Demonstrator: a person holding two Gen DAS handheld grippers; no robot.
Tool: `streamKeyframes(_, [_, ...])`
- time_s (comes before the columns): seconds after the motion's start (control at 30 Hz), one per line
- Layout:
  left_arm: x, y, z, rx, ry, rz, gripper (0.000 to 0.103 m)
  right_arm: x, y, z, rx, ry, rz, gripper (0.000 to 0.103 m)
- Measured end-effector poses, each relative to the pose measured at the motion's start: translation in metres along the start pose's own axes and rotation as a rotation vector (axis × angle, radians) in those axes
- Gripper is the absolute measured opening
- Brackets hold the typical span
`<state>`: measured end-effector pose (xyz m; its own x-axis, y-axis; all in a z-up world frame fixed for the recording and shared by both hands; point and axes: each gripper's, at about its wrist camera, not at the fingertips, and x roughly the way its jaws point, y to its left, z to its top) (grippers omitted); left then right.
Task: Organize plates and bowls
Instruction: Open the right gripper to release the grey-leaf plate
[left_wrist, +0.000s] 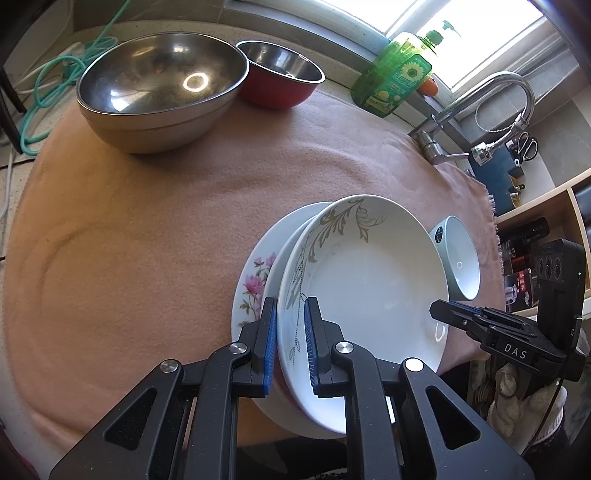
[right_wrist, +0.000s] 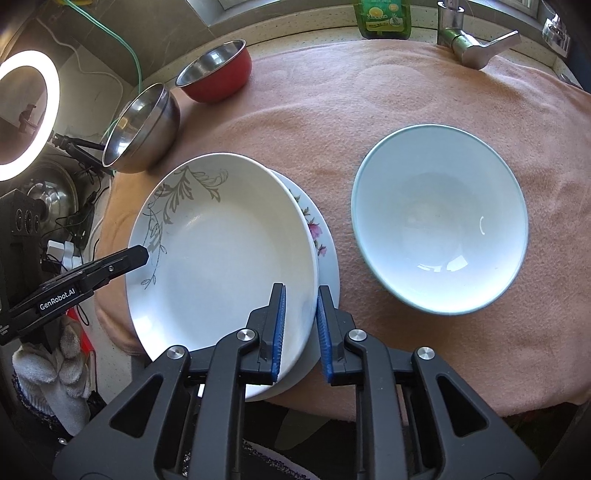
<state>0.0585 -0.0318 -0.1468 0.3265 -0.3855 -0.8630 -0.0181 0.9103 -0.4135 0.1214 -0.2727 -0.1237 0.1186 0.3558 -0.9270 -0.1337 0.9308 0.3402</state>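
A white deep plate with a grey leaf pattern (left_wrist: 362, 280) (right_wrist: 221, 251) lies tilted on a flower-rimmed plate (left_wrist: 255, 284) (right_wrist: 321, 236) near the front edge of the pink cloth. My left gripper (left_wrist: 291, 343) is shut on the leaf plate's left rim, and its tip also shows in the right wrist view (right_wrist: 138, 254). My right gripper (right_wrist: 301, 328) straddles the opposite rim; its blue pads stand slightly off the plate, so it is open. A pale blue bowl (right_wrist: 439, 218) (left_wrist: 461, 258) sits empty to the right of the plates.
A large steel bowl (left_wrist: 159, 85) and a red bowl with a steel inside (left_wrist: 280, 74) stand at the back left. A green soap bottle (left_wrist: 395, 77) and a faucet (left_wrist: 491, 107) line the back edge. A ring light (right_wrist: 26, 114) glows left; gloved hands (right_wrist: 48, 373) hold the grippers.
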Motion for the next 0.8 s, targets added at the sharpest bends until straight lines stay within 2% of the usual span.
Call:
streamKeyframes(0.27, [-0.003, -0.002, 0.0, 0.021, -0.012, 0.027, 0.013, -0.001, 0.004, -0.001, -0.014, -0.002, -0.008, 0.018])
streamKeyframes(0.73, [-0.005, 0.001, -0.002, 0.011, -0.015, 0.016, 0.014, -0.009, 0.004, -0.003, -0.009, -0.027, -0.011, 0.02])
streamKeyframes(0.77, [-0.006, 0.001, -0.002, 0.01, -0.016, 0.014, 0.014, -0.009, 0.004, -0.003, -0.009, -0.031, -0.013, 0.025])
streamKeyframes(0.8, [-0.006, 0.001, -0.002, 0.01, -0.018, 0.013, 0.014, -0.011, 0.004, -0.003, -0.009, -0.037, -0.018, 0.038])
